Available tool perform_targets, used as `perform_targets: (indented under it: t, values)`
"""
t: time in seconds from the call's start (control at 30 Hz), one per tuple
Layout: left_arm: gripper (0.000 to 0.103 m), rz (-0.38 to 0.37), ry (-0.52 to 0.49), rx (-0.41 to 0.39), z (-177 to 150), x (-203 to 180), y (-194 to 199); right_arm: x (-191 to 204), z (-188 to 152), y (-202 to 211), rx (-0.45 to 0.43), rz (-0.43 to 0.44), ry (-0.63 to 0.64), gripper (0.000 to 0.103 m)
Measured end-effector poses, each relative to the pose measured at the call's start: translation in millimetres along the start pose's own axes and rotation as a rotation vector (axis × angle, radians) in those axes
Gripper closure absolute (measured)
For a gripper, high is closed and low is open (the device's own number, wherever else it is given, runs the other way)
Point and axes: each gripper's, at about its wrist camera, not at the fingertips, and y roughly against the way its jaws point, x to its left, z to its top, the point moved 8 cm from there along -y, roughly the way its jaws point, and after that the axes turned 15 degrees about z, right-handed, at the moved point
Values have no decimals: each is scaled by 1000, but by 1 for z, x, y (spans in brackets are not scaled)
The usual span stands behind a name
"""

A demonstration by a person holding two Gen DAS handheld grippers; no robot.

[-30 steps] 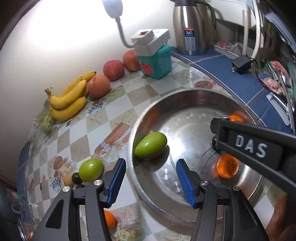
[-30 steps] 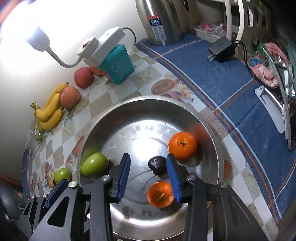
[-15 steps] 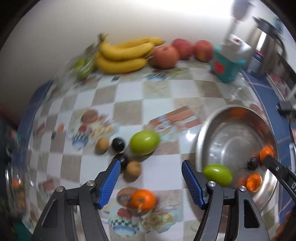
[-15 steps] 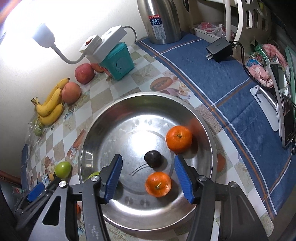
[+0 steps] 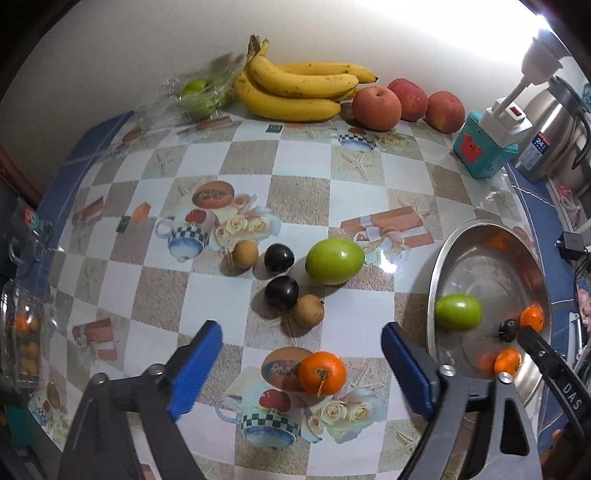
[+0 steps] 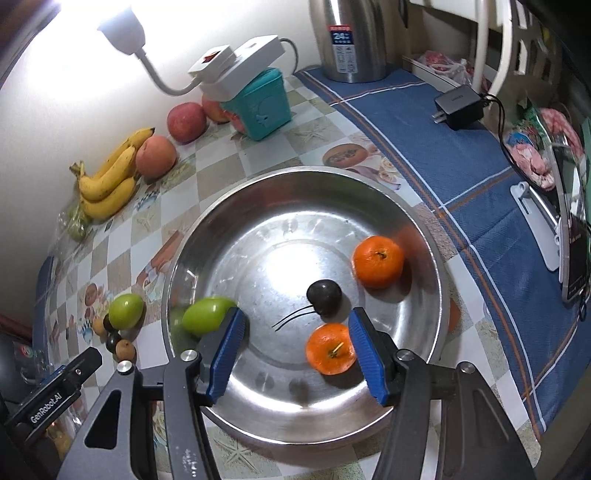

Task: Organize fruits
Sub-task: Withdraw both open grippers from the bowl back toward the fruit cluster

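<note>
My left tool (image 5: 301,363) has just been opening wide and holds nothing; my right tool (image 6: 295,345) too, over the bowl (image 6: 406,398). Only the left view shows the loose orange (image 5: 322,373).

"24" on steel flask (image 6: 347,40) label

A lit lamp (image 6: 122,22) at 11 o'clock overexposes the adjacent wall. Glare marks the steel bowl (image 6: 258,206) centre. Fruit shadows fall toward 5 o'clock. Fisheye distortion bends edges; corners are vignetted black. One green fruit (image 6: 207,314) shows motion blur.
</note>
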Motion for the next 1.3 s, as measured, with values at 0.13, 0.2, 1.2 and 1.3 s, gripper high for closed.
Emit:
perform_targets:
  t: [0.13,0.2,1.2,1.3]
  values:
    - [0,16,17,22,-3,6,-6,5,-2,-2,7,-12,26,30]
    - [0,34,23,30,-4,10,-9,7,-3,-4,13,-18,37,30]
    - [0,79,63,0,1,27,-9,15,-10,-14,28,-43,92,2]
    - [0,78,45,-13,3,26,-7,15,-9,-14,25,-44,93,2]
